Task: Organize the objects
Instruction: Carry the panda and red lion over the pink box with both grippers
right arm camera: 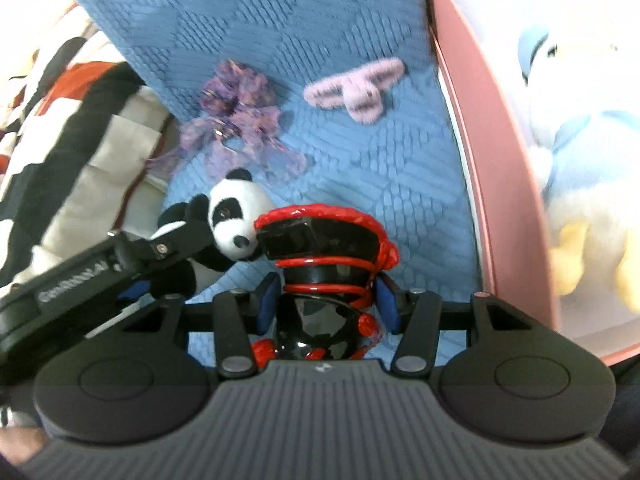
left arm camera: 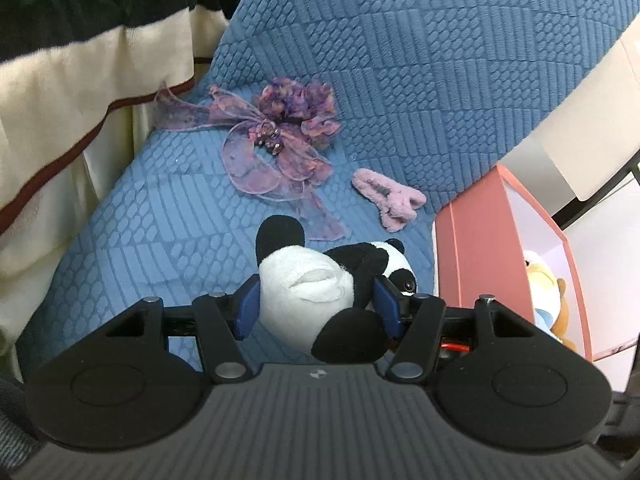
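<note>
My left gripper (left arm camera: 316, 304) is shut on a small plush panda (left arm camera: 320, 284), its blue pads pressing the white belly, just above the blue quilted cover (left arm camera: 160, 216). The panda (right arm camera: 236, 216) and the left gripper (right arm camera: 168, 252) also show in the right wrist view. My right gripper (right arm camera: 326, 300) is shut on a glossy black toy figure with red trim (right arm camera: 320, 248). A purple ribbon flower (left arm camera: 276, 136) and a fuzzy lilac hair claw (left arm camera: 390, 196) lie on the cover ahead. In the right wrist view the flower (right arm camera: 240, 120) and the claw (right arm camera: 356, 88) lie beyond both toys.
A pink open box (left arm camera: 472, 256) stands at the right, holding a white and blue plush duck (right arm camera: 580, 152). A blue quilted cushion (left arm camera: 440, 60) leans behind. Cream, black and red fabric (left arm camera: 60, 100) is piled at the left.
</note>
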A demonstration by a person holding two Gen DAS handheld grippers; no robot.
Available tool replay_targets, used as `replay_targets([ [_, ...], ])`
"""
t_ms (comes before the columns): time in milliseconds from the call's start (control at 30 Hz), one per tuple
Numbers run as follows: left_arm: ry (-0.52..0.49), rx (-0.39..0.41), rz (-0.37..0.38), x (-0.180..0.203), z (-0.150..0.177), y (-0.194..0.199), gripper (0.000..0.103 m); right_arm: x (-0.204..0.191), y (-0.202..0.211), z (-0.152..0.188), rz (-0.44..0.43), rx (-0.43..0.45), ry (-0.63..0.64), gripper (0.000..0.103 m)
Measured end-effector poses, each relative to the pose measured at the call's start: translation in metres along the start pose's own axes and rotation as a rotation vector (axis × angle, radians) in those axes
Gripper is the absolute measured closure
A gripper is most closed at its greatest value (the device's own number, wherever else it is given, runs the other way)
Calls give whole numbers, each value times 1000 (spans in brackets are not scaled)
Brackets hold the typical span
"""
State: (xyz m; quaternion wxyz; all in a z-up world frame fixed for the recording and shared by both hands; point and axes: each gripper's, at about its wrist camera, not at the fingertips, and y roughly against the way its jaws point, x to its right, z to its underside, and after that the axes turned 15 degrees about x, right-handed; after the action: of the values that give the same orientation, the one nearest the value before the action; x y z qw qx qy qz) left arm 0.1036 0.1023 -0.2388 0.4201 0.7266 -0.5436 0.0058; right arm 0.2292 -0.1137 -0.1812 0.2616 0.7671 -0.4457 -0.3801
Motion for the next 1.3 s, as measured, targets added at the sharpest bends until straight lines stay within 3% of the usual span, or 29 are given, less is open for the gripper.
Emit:
replay_targets([
  [600,-106,54,116,88,-51,45,38,15,91,-86,-49,105,80,49],
  [867,-129,37,228,146,-70,47,38,43,135,-126,-48,166,93,49],
  [1100,-172,29,297,203,-67,43,38,85,157,-133,13,195,106,49],
  [1300,-213,-9,329,240,-45,28,38,136,159,-121,74,190,73,49],
])
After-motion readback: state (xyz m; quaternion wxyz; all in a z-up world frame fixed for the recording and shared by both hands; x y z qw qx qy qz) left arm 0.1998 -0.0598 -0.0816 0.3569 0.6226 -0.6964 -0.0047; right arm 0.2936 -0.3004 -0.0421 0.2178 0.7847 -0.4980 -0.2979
